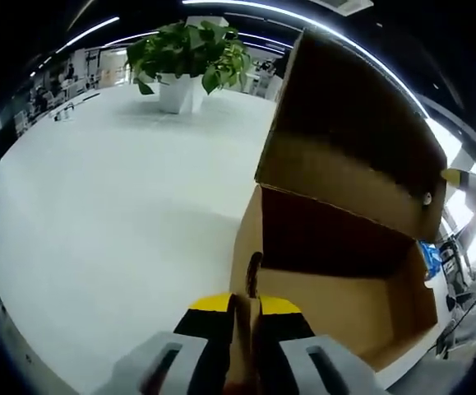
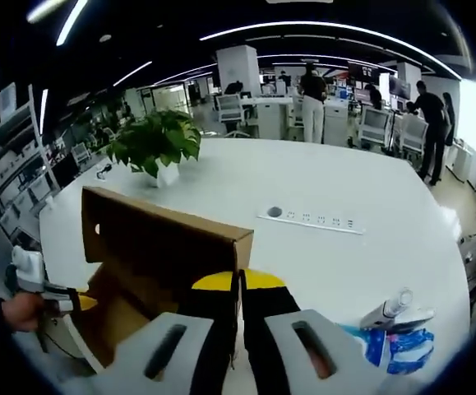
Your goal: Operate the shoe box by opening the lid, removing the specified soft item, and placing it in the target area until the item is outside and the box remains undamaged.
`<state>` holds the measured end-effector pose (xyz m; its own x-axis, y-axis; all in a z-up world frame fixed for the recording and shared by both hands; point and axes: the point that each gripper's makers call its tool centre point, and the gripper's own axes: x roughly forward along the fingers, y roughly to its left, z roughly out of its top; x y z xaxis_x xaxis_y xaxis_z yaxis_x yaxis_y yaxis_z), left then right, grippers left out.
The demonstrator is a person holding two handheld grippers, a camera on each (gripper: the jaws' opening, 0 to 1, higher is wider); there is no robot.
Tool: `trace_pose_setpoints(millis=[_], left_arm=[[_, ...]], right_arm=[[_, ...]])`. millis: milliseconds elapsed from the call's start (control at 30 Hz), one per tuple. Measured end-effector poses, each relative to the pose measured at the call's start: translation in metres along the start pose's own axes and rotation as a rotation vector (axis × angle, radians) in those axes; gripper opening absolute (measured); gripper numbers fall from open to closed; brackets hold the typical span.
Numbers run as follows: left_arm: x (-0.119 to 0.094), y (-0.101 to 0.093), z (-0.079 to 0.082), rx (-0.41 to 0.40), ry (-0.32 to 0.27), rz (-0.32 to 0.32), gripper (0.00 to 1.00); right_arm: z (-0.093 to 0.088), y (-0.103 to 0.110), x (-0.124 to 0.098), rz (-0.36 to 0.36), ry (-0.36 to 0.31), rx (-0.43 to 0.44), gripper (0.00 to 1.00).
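Shoe box (image 1: 328,271) sits on white desk (image 1: 122,214), lid (image 2: 159,239) raised. Left tongs (image 1: 243,317) clamp the box's front wall edge. Right tongs (image 2: 239,309) pinch the lid's free edge, holding it up. Potted plant (image 2: 154,146) behind, blue-white item (image 2: 398,329) beside the right tongs.

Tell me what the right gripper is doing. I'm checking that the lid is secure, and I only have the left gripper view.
Observer: The right gripper is shut on the lid's corner edge.
Operator: What lies past the lid?
Observer: A white power socket strip sits flat in the table, apart from the lid.
Operator: Anything near the right gripper?
Observer: A blue-and-white item lies on the table, right of the jaws in that view, with a white bottle-like thing beside it.
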<state>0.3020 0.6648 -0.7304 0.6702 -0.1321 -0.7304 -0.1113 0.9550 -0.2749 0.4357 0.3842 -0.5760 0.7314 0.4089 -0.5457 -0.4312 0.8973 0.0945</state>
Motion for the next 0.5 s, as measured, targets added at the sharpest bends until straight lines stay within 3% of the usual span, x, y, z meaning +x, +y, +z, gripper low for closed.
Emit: trace_pose_setpoints(millis=[500], left_arm=[[0.004, -0.002, 0.006, -0.053, -0.009, -0.021, 0.11]], right_arm=[[-0.001, 0.006, -0.012, 0.040, -0.046, -0.042, 0.00]])
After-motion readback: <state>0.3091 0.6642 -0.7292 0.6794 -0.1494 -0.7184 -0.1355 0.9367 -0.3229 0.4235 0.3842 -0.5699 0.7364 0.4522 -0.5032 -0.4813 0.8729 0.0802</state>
